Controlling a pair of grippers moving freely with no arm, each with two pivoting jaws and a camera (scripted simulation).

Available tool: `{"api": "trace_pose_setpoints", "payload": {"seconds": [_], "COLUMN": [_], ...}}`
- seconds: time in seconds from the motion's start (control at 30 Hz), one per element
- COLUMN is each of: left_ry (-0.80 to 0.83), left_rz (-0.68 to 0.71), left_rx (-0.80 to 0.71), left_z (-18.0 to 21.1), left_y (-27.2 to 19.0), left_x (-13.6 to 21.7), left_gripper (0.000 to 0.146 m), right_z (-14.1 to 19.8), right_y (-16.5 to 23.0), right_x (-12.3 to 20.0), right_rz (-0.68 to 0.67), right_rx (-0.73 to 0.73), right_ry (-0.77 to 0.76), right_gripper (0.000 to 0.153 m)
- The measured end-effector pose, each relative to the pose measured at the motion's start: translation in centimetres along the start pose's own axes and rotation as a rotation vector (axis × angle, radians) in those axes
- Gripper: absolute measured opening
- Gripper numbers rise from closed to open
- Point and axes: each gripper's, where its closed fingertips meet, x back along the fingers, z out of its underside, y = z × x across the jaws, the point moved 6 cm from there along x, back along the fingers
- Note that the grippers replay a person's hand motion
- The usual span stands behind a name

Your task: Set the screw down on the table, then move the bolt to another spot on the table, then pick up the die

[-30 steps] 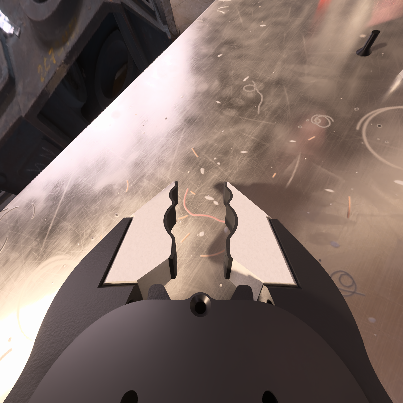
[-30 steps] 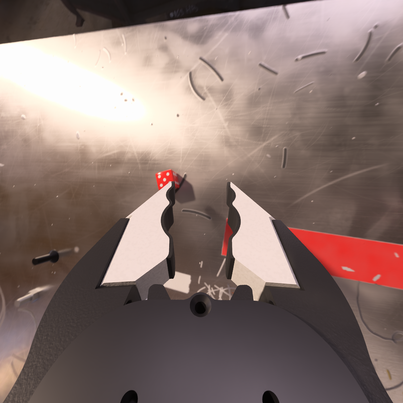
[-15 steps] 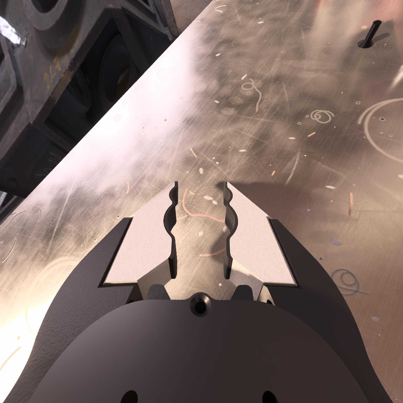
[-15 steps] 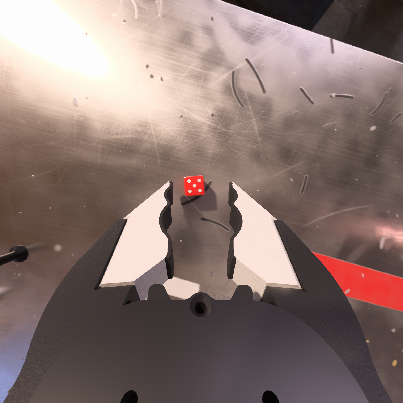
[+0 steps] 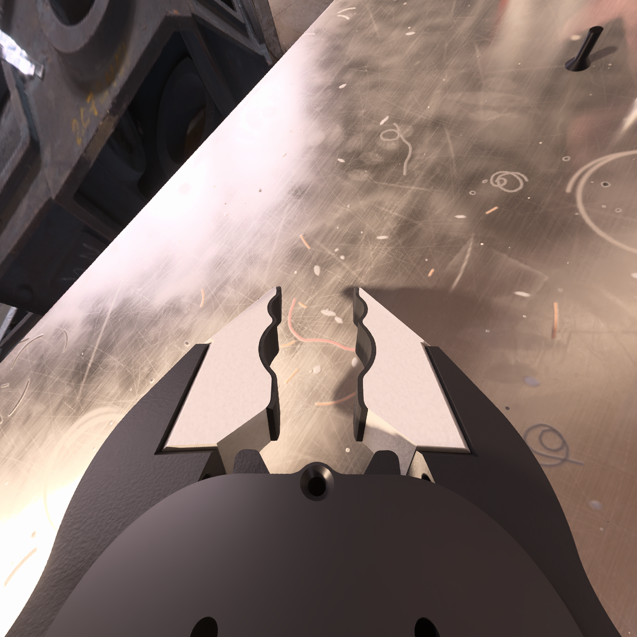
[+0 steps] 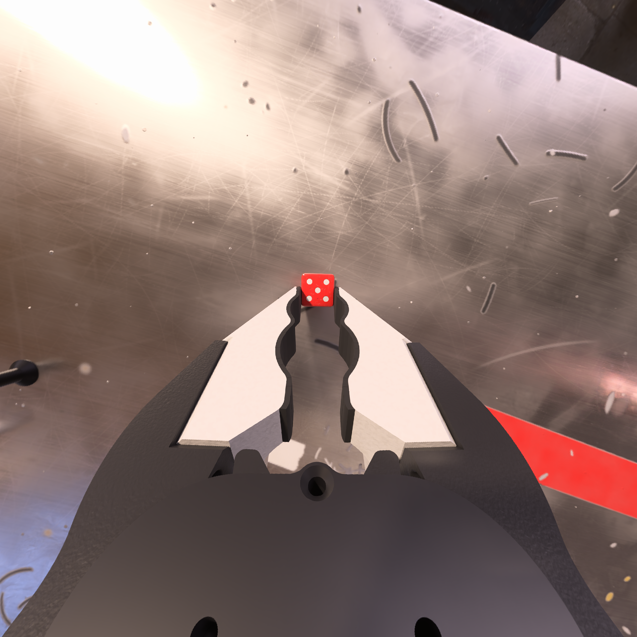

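The right gripper (image 6: 317, 289) is closed to a narrow gap around the red die (image 6: 317, 289), which sits between the very tips of its two fingers. Both fingertips (image 6: 339, 296) press against the die's sides, and its near face shows five white dots. Whether the die rests on the table (image 6: 206, 213) or is lifted just off it cannot be told from this view.

The table is scratched, shiny metal with a bright glare toward its far left. At the left edge of the right wrist view lies a black bolt (image 6: 19, 373) — only its round head and a bit of the shaft show, flat on the surface and well apart from the die. A red strip (image 6: 568, 458) runs across the table at the right, partly hidden behind the gripper body.

The left gripper (image 5: 317, 293) hangs over a bare stretch of the table (image 5: 241, 193) with its fingers moderately spread and nothing between them. Far off at the upper right of its view stands a black screw (image 5: 584, 48) — flat head down on the table, shaft pointing up and slightly tilted. Thin curled shavings (image 5: 320, 336) are scattered on the metal, some showing between the fingers. Beyond the table's left edge stands dark heavy machinery (image 5: 86, 103).
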Motion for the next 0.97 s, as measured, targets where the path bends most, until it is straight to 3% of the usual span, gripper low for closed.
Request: {"api": "trace_pose_setpoints", "payload": {"seconds": [0.3,0.43,0.5,0.6,0.7,0.77,0.97], "left_ry": [0.003,0.003,0.002,0.001,0.002,0.004,0.004], "left_rz": [0.002,0.002,0.000,-0.001,-0.001,0.000,0.002], "left_rx": [-0.002,-0.002,-0.005,-0.009,-0.011,-0.011,-0.009], "left_z": [0.0,0.0,0.0,0.0,0.0,0.0,0.0], "left_y": [0.0,0.0,0.0,-0.1,-0.1,-0.1,-0.1], "left_x": [0.0,0.0,0.0,0.0,0.0,0.0,-0.1], "left_gripper": [0.041,0.041,0.041,0.041,0.042,0.042,0.041], "right_z": [0.4,0.2,0.2,0.3,0.0,0.0,0.9], "right_y": [3.3,2.2,1.7,1.5,4.1,6.2,12.1], "right_x": [4.0,3.6,2.8,2.4,4.6,6.7,10.1], "right_rz": [-0.248,0.024,-0.028,-0.225,-0.789,-1.156,-1.471], "right_rx": [0.071,0.092,0.038,-0.087,-0.174,-0.155,0.145], "right_ry": [-0.112,-0.112,-0.089,-0.077,-0.127,-0.171,-0.122], "right_gripper": [0.018,0.018,0.018,0.018,0.018,0.018,0.018]}}
